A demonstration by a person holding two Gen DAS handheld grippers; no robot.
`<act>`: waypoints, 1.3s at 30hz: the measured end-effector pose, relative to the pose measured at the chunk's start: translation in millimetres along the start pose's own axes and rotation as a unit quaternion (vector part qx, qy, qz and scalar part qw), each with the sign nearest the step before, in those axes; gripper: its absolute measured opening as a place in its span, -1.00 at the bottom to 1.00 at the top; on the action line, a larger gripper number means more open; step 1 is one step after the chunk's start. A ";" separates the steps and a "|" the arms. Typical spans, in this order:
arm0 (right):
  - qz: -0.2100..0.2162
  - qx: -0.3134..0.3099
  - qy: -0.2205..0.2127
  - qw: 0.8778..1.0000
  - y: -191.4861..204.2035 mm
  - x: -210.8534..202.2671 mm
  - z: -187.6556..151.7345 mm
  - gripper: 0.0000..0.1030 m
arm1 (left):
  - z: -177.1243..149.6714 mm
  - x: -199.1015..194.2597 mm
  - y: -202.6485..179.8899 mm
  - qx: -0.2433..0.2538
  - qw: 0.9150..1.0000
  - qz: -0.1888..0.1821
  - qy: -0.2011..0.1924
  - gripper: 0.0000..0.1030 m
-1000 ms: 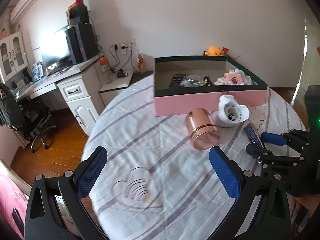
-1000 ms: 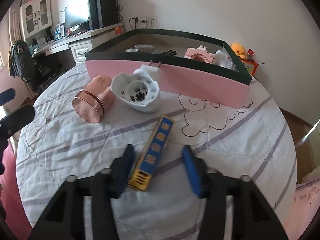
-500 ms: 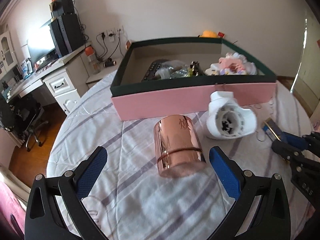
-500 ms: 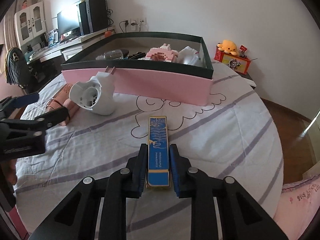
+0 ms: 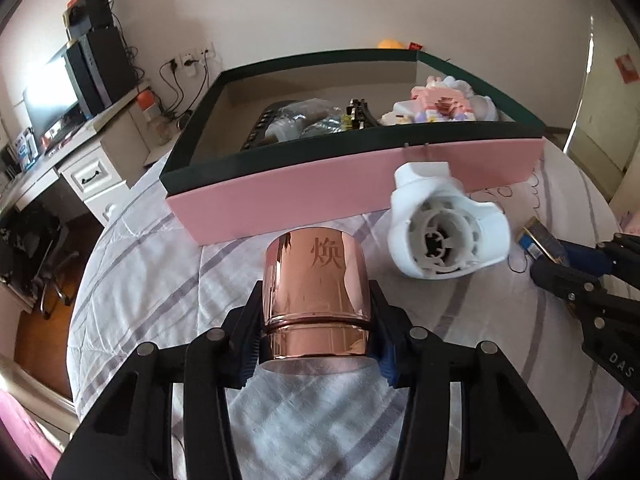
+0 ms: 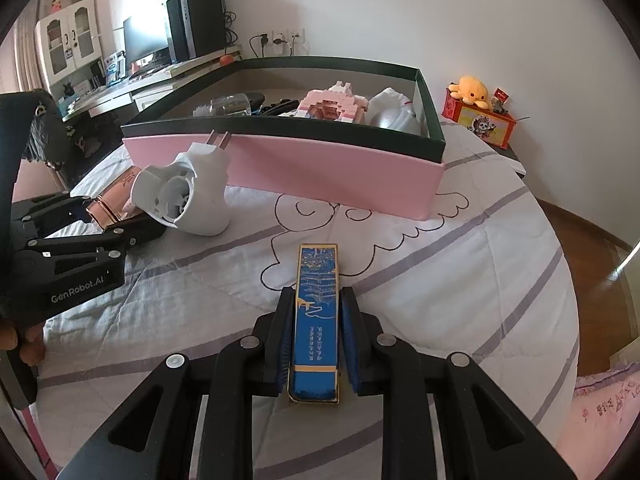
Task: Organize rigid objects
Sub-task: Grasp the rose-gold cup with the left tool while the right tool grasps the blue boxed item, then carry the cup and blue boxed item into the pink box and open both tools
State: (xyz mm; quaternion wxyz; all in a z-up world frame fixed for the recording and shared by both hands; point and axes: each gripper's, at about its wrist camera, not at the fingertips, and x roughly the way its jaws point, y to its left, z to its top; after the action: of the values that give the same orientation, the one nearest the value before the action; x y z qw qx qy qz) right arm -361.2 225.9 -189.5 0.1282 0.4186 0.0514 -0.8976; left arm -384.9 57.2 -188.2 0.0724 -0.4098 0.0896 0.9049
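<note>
My left gripper point(image 5: 316, 320) is shut on a rose-gold metal cup point(image 5: 316, 296) that lies on its side on the striped cloth. My right gripper point(image 6: 316, 320) is shut on a long blue and gold box point(image 6: 317, 312) resting on the cloth; the box also shows at the right of the left wrist view point(image 5: 540, 240). A white plastic fan-like part point(image 5: 444, 232) lies between them, against the pink box with a dark green rim point(image 5: 360, 188). The pink box point(image 6: 320, 168) holds a pink block model, a remote and several small items.
The round table has a white cloth with lilac stripes point(image 6: 460, 280). A desk with a monitor and speakers point(image 5: 80, 92) stands at the far left. A red box with a yellow plush point(image 6: 476, 116) sits on a side table at the right. Wooden floor lies beyond the table edge.
My left gripper moved forward and closed on the rose-gold cup. My right gripper lined up with the blue box and closed on it.
</note>
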 end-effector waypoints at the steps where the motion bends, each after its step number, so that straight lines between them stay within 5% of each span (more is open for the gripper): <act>1: 0.002 0.002 0.000 1.000 -1.2 0.2 0.1 -0.57 | -1.3 -3.0 -0.6 0.001 1.000 -0.005 -0.003 -0.08; 10: 0.026 0.033 -0.021 0.999 -9.1 -11.9 -7.1 -0.60 | -27.1 -40.9 8.0 0.004 0.999 -0.018 -0.028 -0.08; 22: 0.060 0.055 -0.133 0.988 5.9 -98.8 -6.4 -0.60 | -35.9 -134.2 22.8 -0.019 0.992 -0.021 -0.127 -0.08; 39: 0.019 -0.028 -0.289 0.957 73.8 -251.9 -7.0 -0.59 | -57.7 -295.5 35.0 -0.043 0.954 0.037 -0.295 -0.08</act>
State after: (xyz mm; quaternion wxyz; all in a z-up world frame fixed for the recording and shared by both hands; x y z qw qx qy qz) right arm -180.5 203.4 -0.2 0.1665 0.1381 0.0295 -0.9759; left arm -156.9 -6.7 1.0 0.0441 -0.1237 0.0402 0.9905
